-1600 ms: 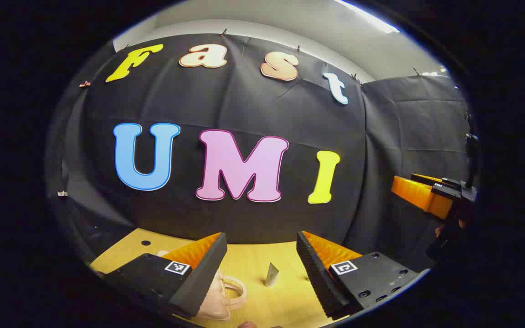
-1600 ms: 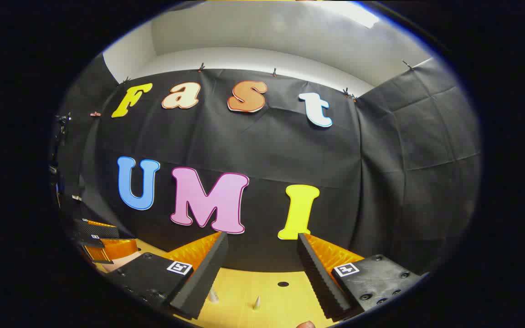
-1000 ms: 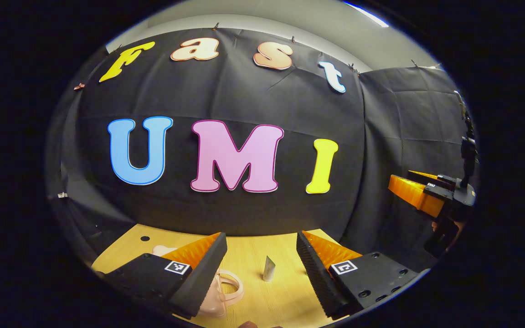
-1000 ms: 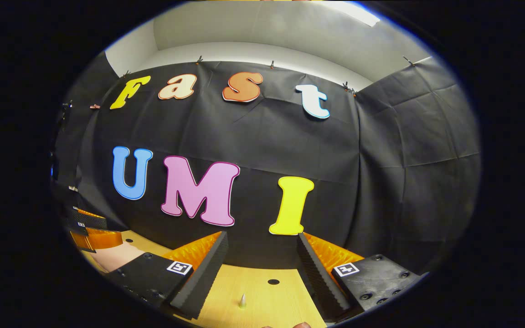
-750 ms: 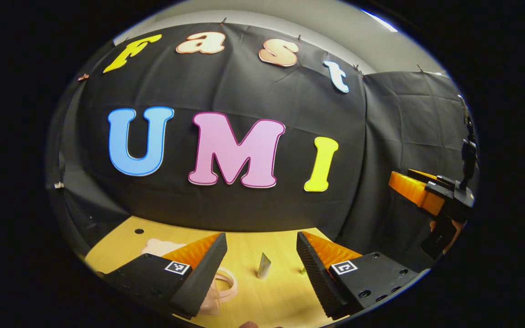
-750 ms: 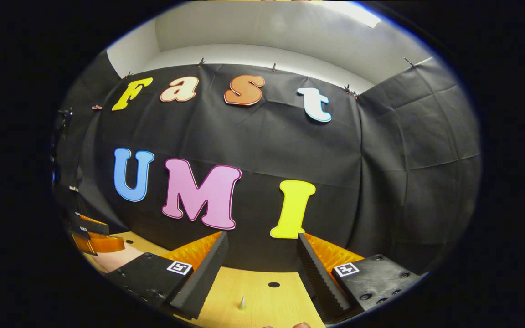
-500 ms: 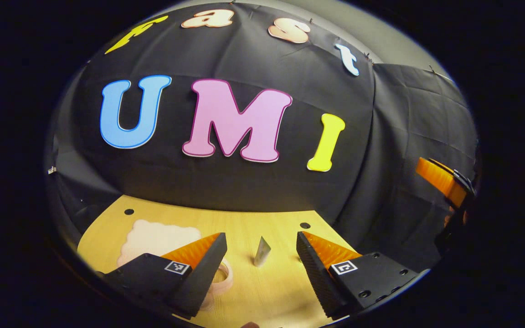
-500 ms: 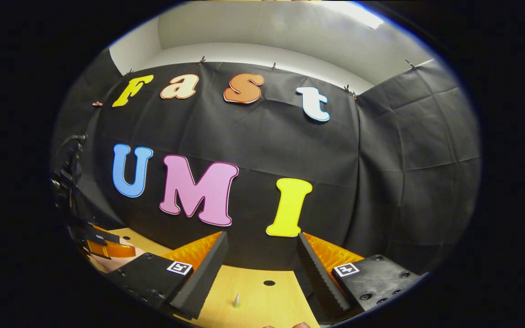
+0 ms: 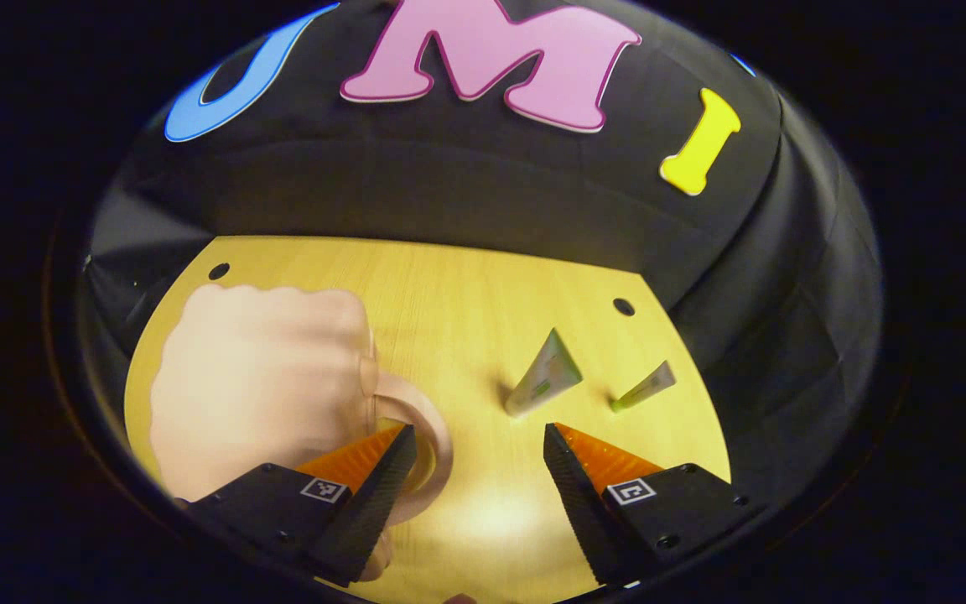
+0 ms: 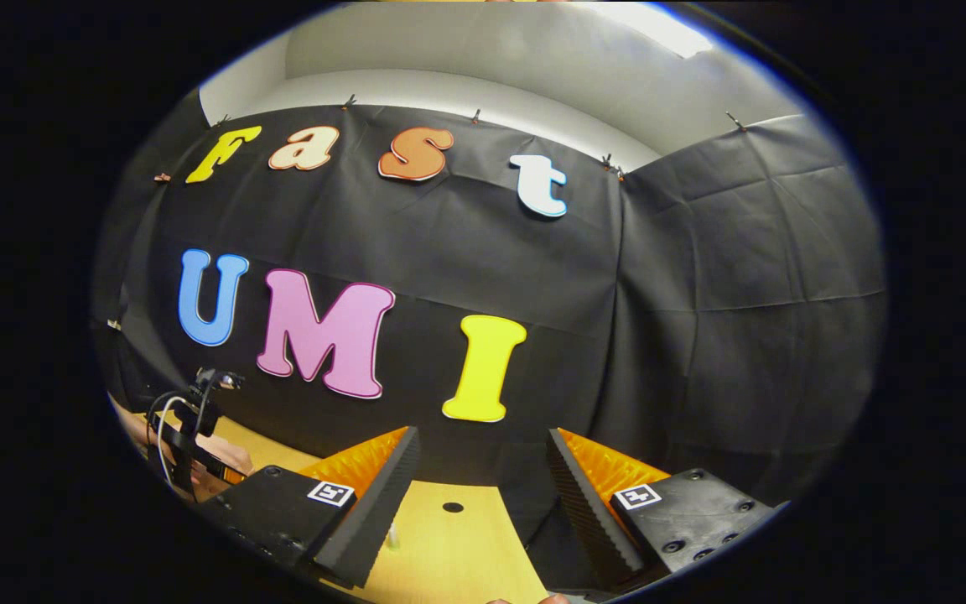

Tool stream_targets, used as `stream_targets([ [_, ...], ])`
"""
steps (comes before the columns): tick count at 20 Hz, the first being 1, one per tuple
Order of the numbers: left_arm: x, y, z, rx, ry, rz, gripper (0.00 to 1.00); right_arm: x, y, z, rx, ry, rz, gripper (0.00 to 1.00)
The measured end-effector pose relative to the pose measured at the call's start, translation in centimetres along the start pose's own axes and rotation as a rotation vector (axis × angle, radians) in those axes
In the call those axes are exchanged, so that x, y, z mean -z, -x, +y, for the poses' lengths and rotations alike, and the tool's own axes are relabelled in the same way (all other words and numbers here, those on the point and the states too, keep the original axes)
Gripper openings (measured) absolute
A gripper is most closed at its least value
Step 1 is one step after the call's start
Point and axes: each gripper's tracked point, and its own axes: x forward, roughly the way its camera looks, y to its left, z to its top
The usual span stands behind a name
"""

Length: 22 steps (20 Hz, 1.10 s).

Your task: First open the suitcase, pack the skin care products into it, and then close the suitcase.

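Left gripper [image 9: 473, 457] has pitched down toward the table [image 9: 449, 285] | jaws spread, empty, over the closed pink suitcase [image 9: 261, 377]; 2 tubes [image 9: 543, 383] lie just right | right gripper [image 10: 479, 482] spread, aloft | opening not yet begun

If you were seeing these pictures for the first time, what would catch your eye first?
In the left gripper view, the pale pink, scallop-edged suitcase lies closed at the left of the yellow wooden table, its loop handle by the open left hand-held gripper. Two small white tubes with green ends, a larger and a smaller, lie to the right. The right hand-held gripper hangs open over the table edge.
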Motion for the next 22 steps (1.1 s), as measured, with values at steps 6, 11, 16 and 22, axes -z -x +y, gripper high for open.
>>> stream_targets([
  [6, 1.4, -4.4, 0.8, -0.063, 0.006, 0.131, 0.96, 0.8, 1.7, -3.0, 0.080, 0.004, 0.039, 0.96],
  [11, 3.1, -6.7, -0.1, -0.045, 0.028, 0.230, 0.92, 0.8, 2.6, -3.8, 0.105, 0.025, 0.049, 0.96],
  [16, 4.2, -7.6, 1.0, -0.058, 0.013, 0.290, 0.78, 1.2, 3.5, -4.3, 0.107, 0.050, 0.064, 0.96],
  [22, 2.0, -4.3, 2.0, -0.053, -0.074, 0.264, 0.16, 1.5, 3.9, -4.4, 0.089, 0.045, 0.075, 0.96],
])
